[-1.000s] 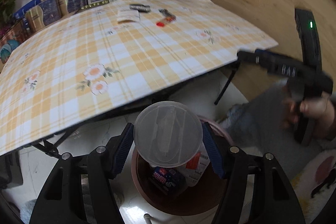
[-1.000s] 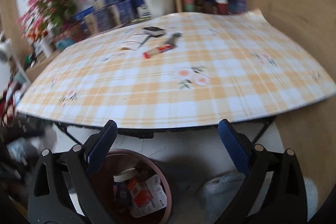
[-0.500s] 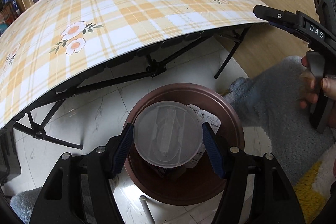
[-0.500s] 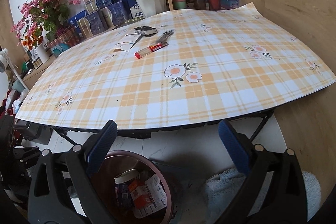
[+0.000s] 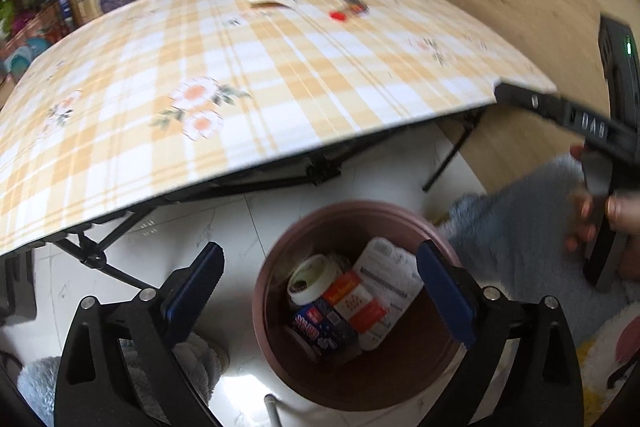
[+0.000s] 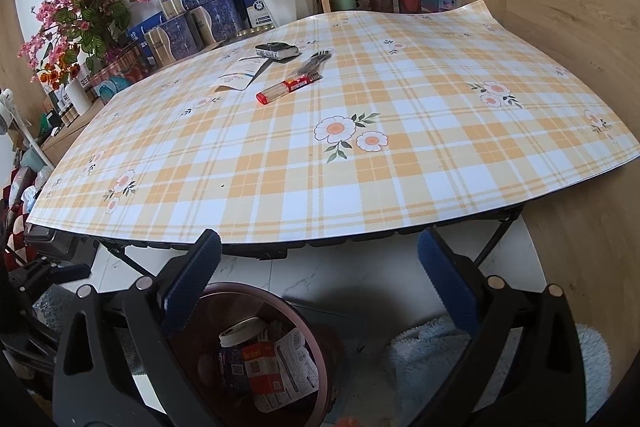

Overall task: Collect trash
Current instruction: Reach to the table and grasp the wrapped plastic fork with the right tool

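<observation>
The left gripper [image 5: 318,291] hangs above the brown bin [image 5: 276,355], its jaws opening with nothing between them. The right gripper [image 6: 318,281], beside the bin, gapes empty.

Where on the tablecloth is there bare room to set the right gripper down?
The near half of the tablecloth is bare, from the front edge up to the red tube. The right side toward the wooden wall is bare too. It is crowded at the far middle: red tube, white packet, dark case.

black plastic left claw [image 5: 318,285] with blue ribbed pads [image 5: 444,297], silver screws; right claw [image 6: 318,281] alike, white lettering.
</observation>
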